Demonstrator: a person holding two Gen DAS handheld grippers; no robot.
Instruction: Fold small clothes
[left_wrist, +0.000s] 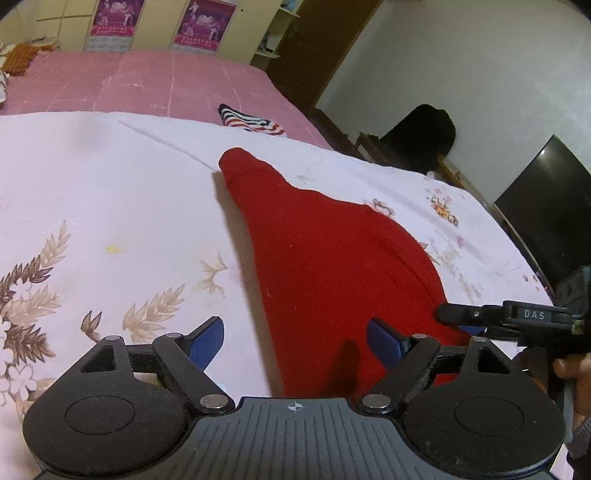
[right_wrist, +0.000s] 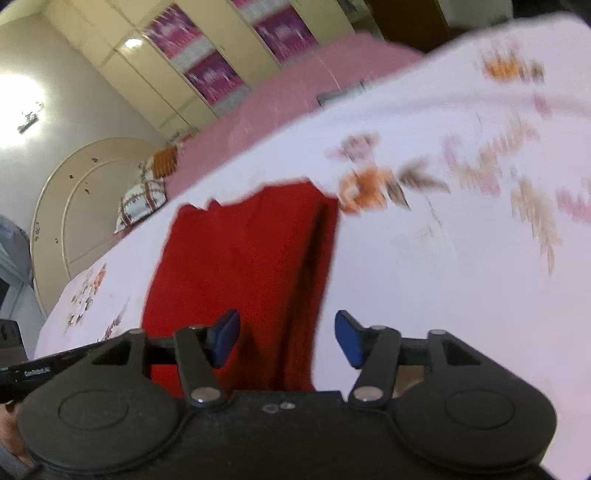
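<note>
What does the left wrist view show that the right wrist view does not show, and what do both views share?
Only the left wrist view shows a striped cloth further up the bed, a dark screen by the wall, and the right hand-held gripper from the side, its jaws hidden.

Only the right wrist view shows a rounded headboard, a checked pillow and a bright lamp glare.

Both show the red garment on the floral sheet, the pink cover, and an open hand-held gripper: left, right.
</note>
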